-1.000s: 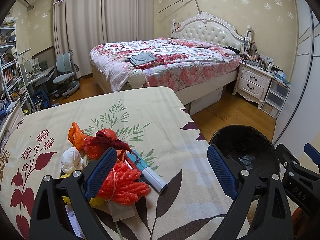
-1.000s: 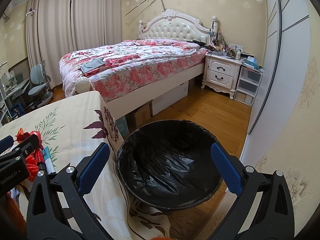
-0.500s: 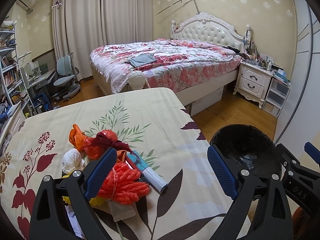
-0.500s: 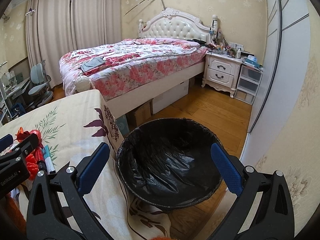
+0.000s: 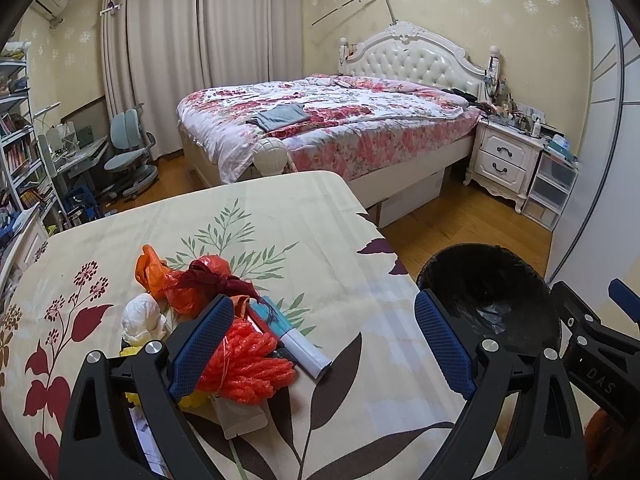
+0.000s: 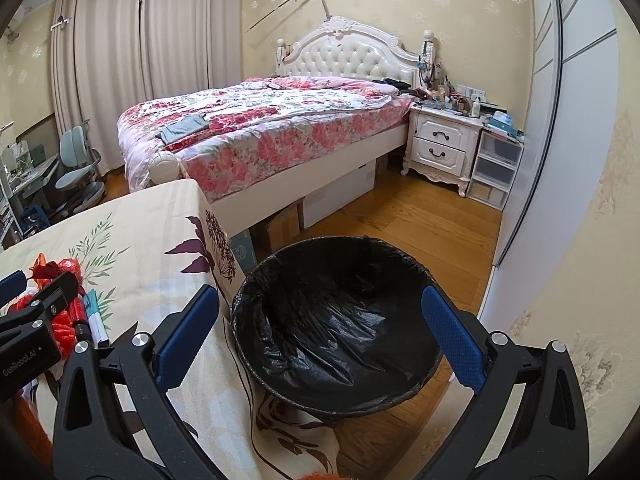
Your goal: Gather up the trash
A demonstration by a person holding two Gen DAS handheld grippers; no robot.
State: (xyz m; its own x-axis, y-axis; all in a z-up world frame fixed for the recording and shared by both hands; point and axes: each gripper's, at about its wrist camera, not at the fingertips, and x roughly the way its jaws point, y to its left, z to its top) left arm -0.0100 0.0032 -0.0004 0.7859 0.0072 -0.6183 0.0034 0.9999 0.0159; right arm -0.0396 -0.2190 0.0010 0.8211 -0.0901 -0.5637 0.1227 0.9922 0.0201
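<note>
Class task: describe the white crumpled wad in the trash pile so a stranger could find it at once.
Start at the floral tablecloth covering the table near the bed. The trash pile sits at its near left. The white crumpled wad lies on the pile's left edge, below the orange bag; it alone is plain white and ball-shaped.

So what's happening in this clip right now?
A person holds two grippers, both open and empty. The left gripper hovers over a pile of trash on the floral tablecloth: an orange-red mesh bundle, crumpled red-orange plastic bags and a white crumpled wad. The right gripper hangs over the black-lined trash bin beside the table. Nothing is picked up yet.
</note>
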